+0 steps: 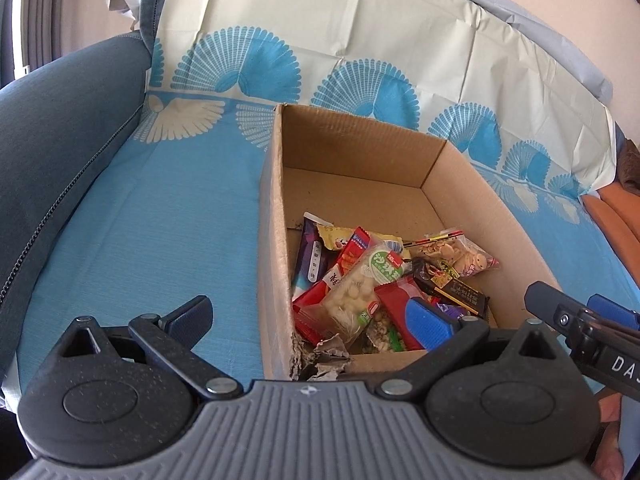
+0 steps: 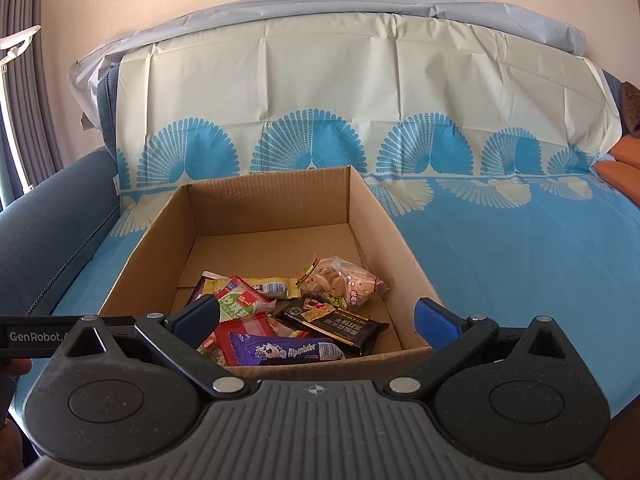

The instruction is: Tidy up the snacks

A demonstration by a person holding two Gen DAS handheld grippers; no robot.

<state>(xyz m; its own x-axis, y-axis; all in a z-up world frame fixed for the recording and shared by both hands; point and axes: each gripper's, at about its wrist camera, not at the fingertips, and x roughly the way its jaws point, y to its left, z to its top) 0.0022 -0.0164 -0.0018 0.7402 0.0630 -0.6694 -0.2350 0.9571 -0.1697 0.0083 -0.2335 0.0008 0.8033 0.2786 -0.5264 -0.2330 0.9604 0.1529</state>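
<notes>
Right wrist view: a cardboard box [image 2: 276, 216] sits on a sofa draped in a blue-and-cream cloth [image 2: 520, 248], and the snacks [image 2: 288, 320] lie heaped in its near end. The right gripper [image 2: 318, 320] hangs over the box's near edge, jaws spread wide with nothing between them. A purple Alpenliebe pack [image 2: 286, 350] lies closest to that edge, a dark bar [image 2: 336, 324] beside it, a clear bag of pale biscuits [image 2: 344, 280] further in. The far half of the box floor is bare.

From the left wrist view, the left gripper [image 1: 316, 316] straddles the box's near left corner, jaws likewise apart and empty; one blue pad [image 1: 428, 326] hangs over the pile and the other is outside the wall. The cloth around the box shows no loose snacks in either view.

By these pictures, the gathering looks complete or close to it; at most a tidying of the jumbled heap seems left.
</notes>
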